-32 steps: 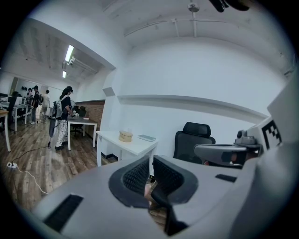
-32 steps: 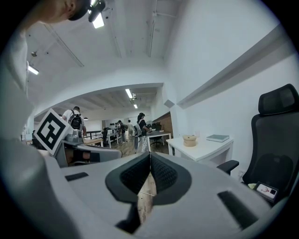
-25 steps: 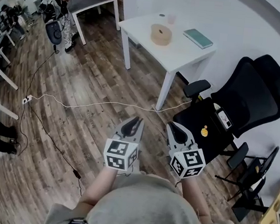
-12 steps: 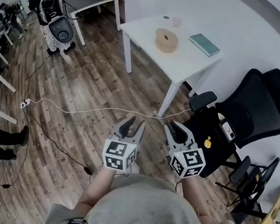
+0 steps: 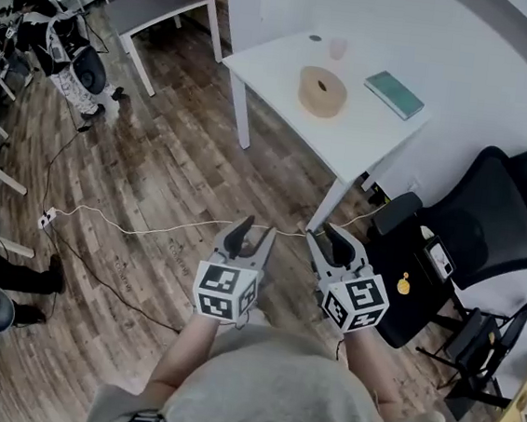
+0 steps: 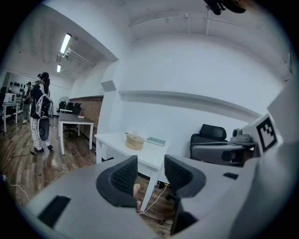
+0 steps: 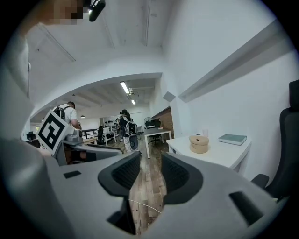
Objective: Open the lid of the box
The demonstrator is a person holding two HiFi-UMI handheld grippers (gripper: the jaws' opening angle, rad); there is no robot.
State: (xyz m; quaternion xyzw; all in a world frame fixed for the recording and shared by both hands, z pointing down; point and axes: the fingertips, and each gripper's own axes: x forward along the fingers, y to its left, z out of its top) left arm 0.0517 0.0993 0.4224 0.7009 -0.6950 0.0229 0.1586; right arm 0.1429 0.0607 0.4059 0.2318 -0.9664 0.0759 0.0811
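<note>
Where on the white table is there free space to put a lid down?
The white table is bare on its left part, between its left edge and the round wooden box, and at the near corner, in front of the box and the green book. The far side is crowded: a cup stands behind the box.

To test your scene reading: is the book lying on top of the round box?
No, the book lies flat on the table, apart from the box.
</note>
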